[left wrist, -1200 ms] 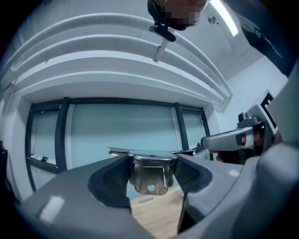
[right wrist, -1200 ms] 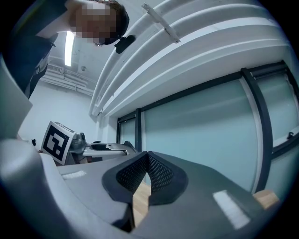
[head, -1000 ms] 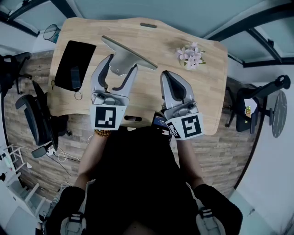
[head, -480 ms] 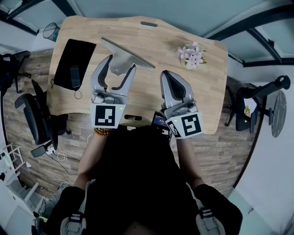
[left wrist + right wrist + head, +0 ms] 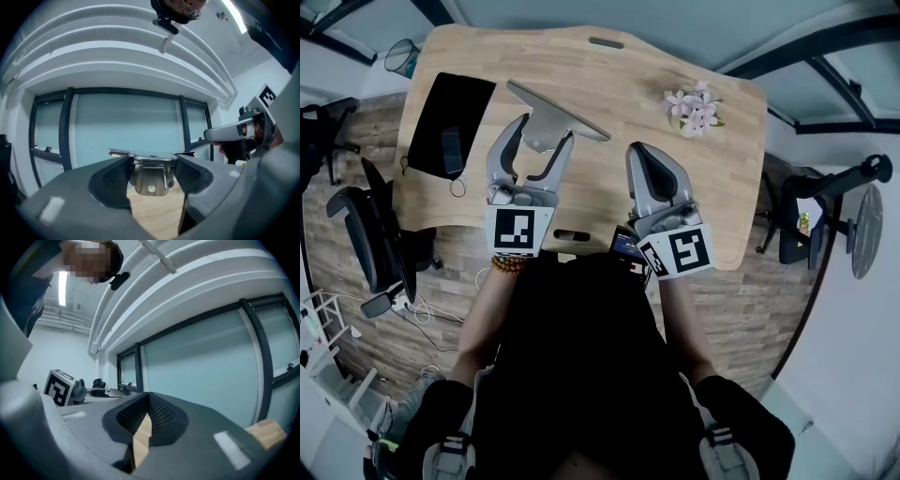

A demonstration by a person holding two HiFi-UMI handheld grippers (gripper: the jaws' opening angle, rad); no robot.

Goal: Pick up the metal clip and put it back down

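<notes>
The metal clip (image 5: 551, 114) is a silver plate with a long bar across its far end, and it sits over the wooden table (image 5: 609, 80). My left gripper (image 5: 546, 131) is shut on its near end. In the left gripper view the clip (image 5: 151, 177) is pinched between both pads, with its toothed edge and rivet hole facing me and wood showing beneath it. My right gripper (image 5: 649, 157) hovers over the table to the right of the clip and holds nothing. Its pads (image 5: 159, 414) meet at the top, with only a thin wedge of wood visible below.
A black tablet case (image 5: 450, 112) lies at the table's left end. A sprig of pale flowers (image 5: 694, 105) lies at the far right. Office chairs stand off the left edge (image 5: 370, 225) and right edge (image 5: 811, 216). A wire bin (image 5: 398, 58) sits by the far left corner.
Almost nothing has changed. The head view has shifted slightly, and both grippers and the clip keep the same places and the same hold.
</notes>
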